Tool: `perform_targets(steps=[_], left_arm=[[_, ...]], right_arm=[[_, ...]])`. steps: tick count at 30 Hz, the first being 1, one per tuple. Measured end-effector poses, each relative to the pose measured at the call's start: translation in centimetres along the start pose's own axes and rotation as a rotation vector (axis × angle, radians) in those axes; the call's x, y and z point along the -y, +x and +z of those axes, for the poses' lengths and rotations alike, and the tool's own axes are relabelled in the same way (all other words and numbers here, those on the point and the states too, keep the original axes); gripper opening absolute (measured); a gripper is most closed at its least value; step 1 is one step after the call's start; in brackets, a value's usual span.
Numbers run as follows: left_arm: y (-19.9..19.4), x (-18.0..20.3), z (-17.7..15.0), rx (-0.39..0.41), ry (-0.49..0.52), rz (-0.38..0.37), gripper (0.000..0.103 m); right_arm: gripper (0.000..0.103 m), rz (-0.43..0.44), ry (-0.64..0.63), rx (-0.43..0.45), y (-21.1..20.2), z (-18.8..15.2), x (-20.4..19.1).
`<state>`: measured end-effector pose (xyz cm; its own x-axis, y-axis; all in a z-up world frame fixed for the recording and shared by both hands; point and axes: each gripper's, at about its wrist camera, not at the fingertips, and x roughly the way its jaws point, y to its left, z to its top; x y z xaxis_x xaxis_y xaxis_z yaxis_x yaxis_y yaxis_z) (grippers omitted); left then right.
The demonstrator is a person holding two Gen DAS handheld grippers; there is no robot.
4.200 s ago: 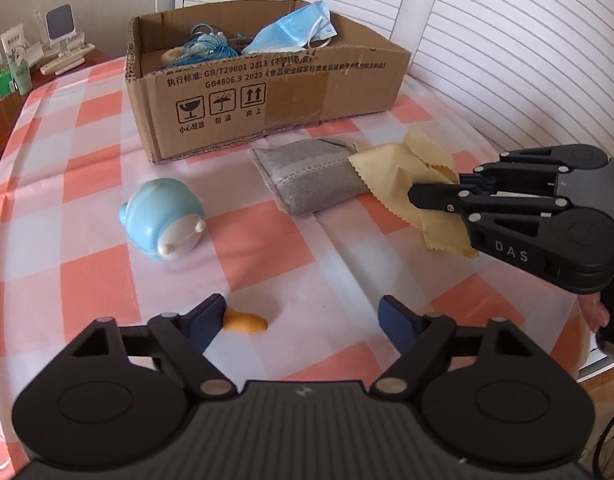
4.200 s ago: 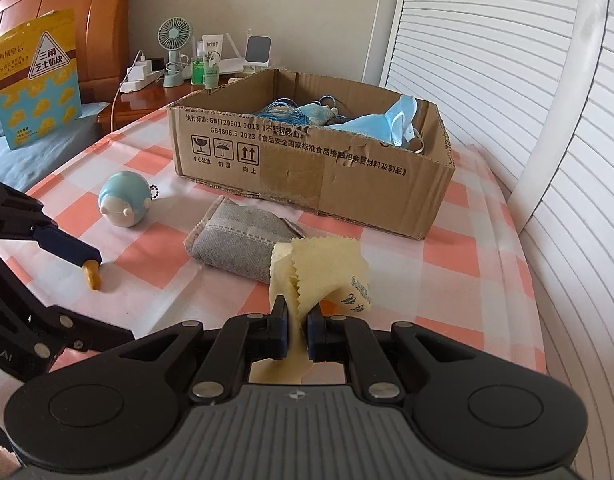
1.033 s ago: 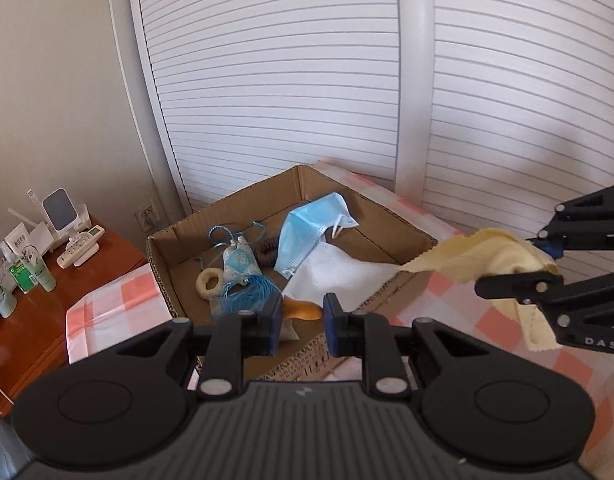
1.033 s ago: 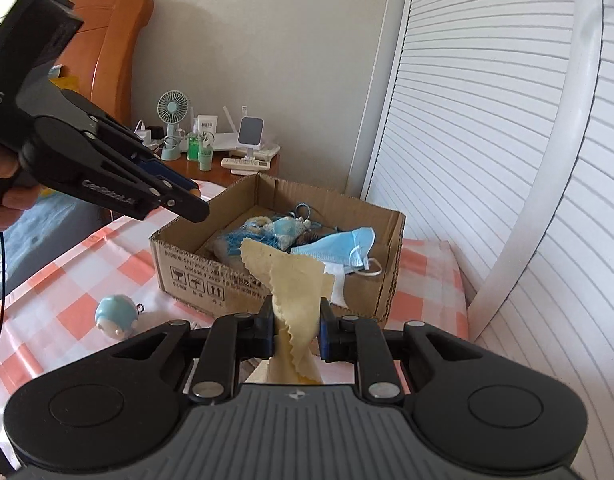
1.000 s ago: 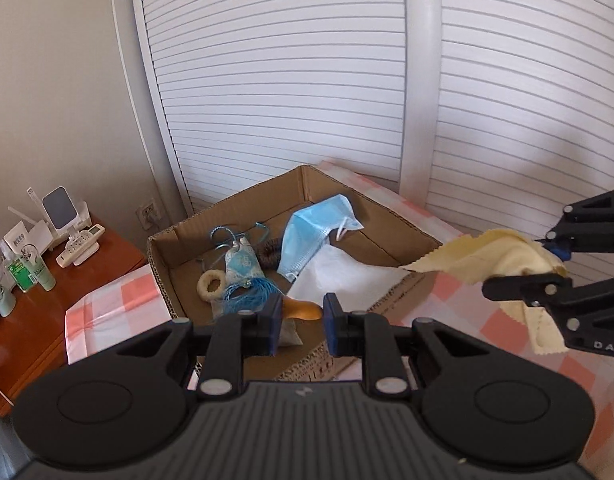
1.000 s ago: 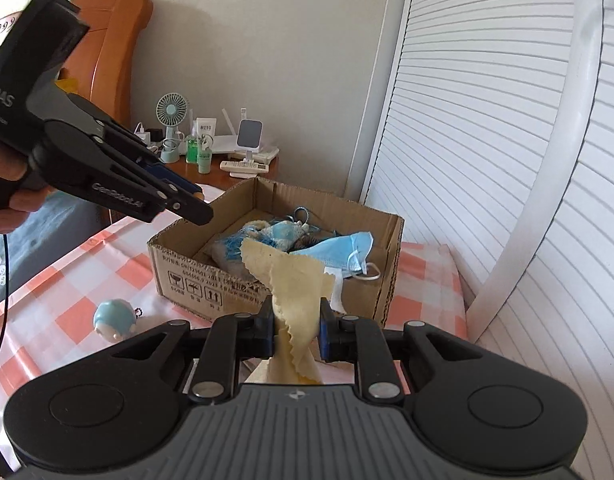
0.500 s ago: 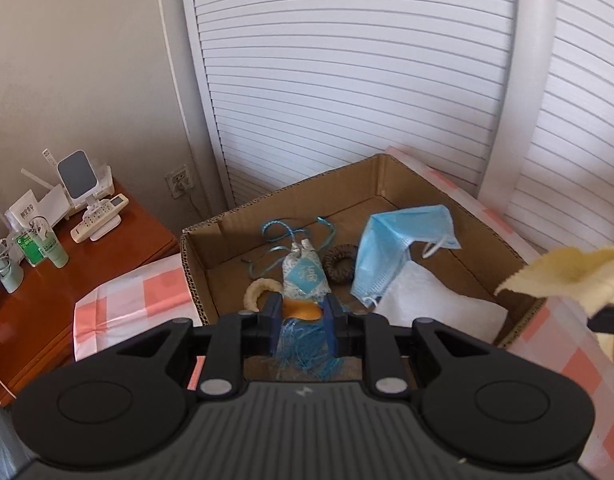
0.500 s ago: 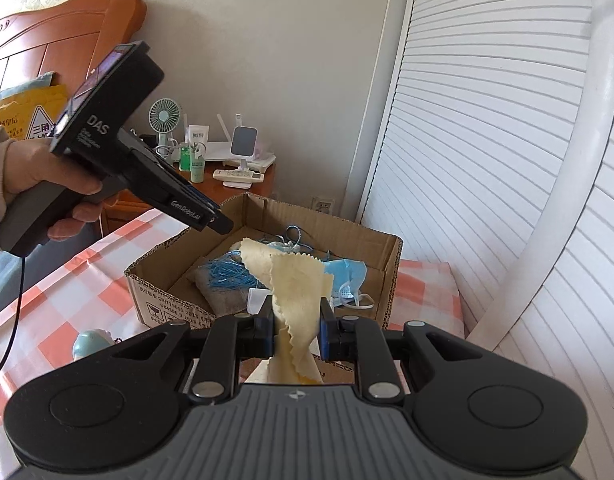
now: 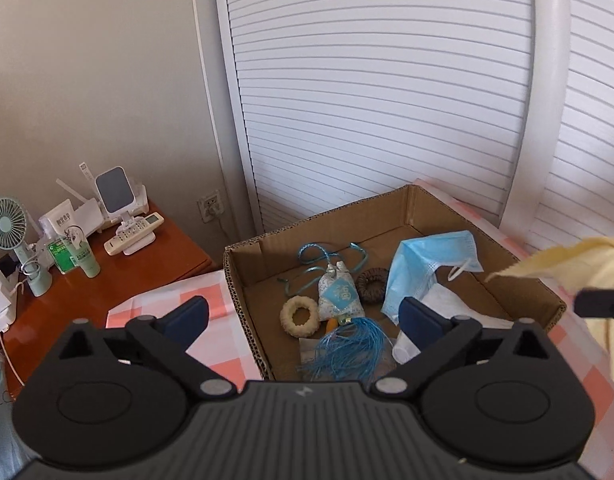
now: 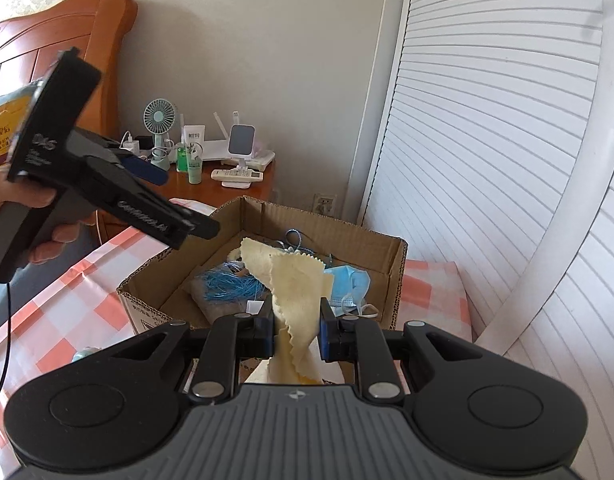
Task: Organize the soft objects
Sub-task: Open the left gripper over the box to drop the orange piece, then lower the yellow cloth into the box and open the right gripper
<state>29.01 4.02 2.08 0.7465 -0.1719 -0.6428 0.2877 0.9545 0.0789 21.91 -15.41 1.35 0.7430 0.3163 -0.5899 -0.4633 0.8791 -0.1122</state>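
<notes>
"DAS"-marked left hand-held gripper [image 9: 303, 314] is opening, empty, above the cardboard box [image 9: 519, 268]; right hand-held gripper [image 10: 297, 334] pinches yellow cloth [image 10: 295, 280].

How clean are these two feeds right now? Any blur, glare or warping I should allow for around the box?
Left wrist view: strong fisheye bowing of the shutter doors; cardboard box contents sharp, evenly daylit; yellow cloth at the right edge is soft and blurred. Right wrist view: same warping, dark vignette corners; the left gripper is slightly motion-blurred, its lettering unreadable; no harsh glare.
</notes>
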Motion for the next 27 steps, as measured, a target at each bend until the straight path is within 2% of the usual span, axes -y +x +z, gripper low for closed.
perform_targets(steps=[8, 10, 17, 18, 19, 20, 22, 27], left_arm=[[-8.2, 1.4, -3.7, 0.107, 0.019, -0.026, 0.102], [-9.4, 1.8, -5.1, 0.102, 0.012, -0.034, 0.102], [-11.9, 2.8, -9.8, 0.098, -0.032, 0.02, 0.102], [-12.2, 2.8, -10.2, 0.098, -0.035, 0.026, 0.102], [-12.4, 2.9, -10.5, 0.096, -0.034, 0.025, 0.102], [-12.6, 3.1, -10.8, 0.091, -0.031, 0.024, 0.102], [-12.9, 3.2, -11.2, 0.084, -0.033, 0.021, 0.102], [-13.5, 3.5, -12.0, 0.075, -0.04, 0.011, 0.102]], right_arm=[[0.023, 0.022, 0.055, -0.033, 2.9, 2.1, 0.4], [0.023, 0.032, 0.07, -0.041, 4.0, 3.0, 0.6], [0.025, 0.026, 0.113, -0.077, 8.0, 5.6, 0.9], [0.029, 0.016, 0.115, -0.079, 8.5, 5.9, 0.9], [0.046, 0.009, 0.112, -0.082, 9.0, 6.0, 0.8], [0.073, -0.001, 0.112, -0.087, 9.4, 6.2, 0.9], [0.094, -0.025, 0.121, -0.071, 9.6, 6.1, 0.9], [0.103, -0.032, 0.122, -0.055, 8.6, 5.1, 0.5]])
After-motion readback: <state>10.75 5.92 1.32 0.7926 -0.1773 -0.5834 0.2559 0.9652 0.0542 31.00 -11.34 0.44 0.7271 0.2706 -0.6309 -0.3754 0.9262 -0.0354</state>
